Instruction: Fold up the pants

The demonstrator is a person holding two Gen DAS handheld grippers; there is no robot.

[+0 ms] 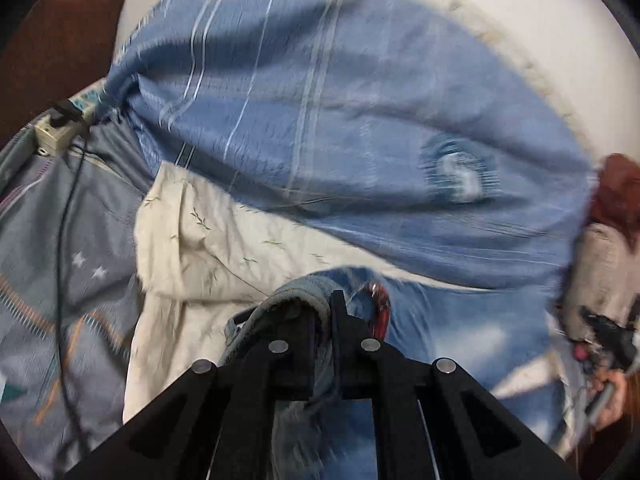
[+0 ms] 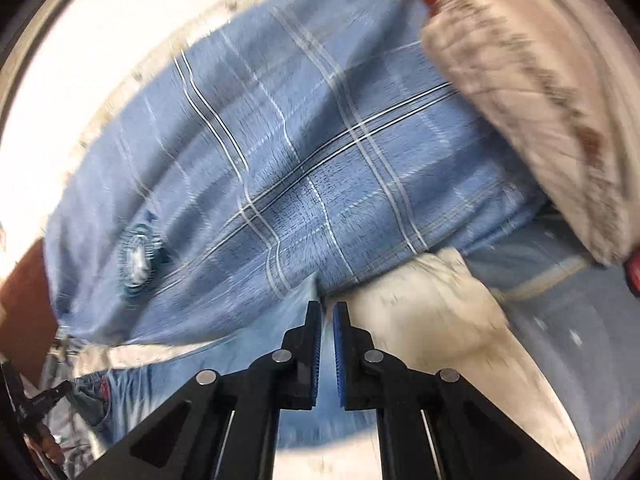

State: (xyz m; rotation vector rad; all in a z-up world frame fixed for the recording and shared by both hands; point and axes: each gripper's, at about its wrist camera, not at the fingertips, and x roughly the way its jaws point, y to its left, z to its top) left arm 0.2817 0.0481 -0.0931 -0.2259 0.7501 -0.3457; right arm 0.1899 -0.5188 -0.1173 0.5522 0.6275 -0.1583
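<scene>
- The left gripper (image 1: 326, 312) is closed on a thick denim edge of the pants (image 1: 280, 308), at 6 o'clock in its view.
- The right gripper (image 2: 327, 312) is almost closed; pale denim lies between its pads (image 2: 316, 344), but a firm hold cannot be confirmed.
- The pants lie on the blue checked blanket (image 2: 300, 152), beside a cream cloth (image 1: 208, 248) at 9 o'clock.
- No finished fold is visible; the folding seems only started.

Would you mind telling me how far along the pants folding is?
Done: both claws have taken hold. The left claw is shut on the denim pants; the right claw is shut on their pale edge. In hand: lifting them. Left: no fold shows yet.
</scene>
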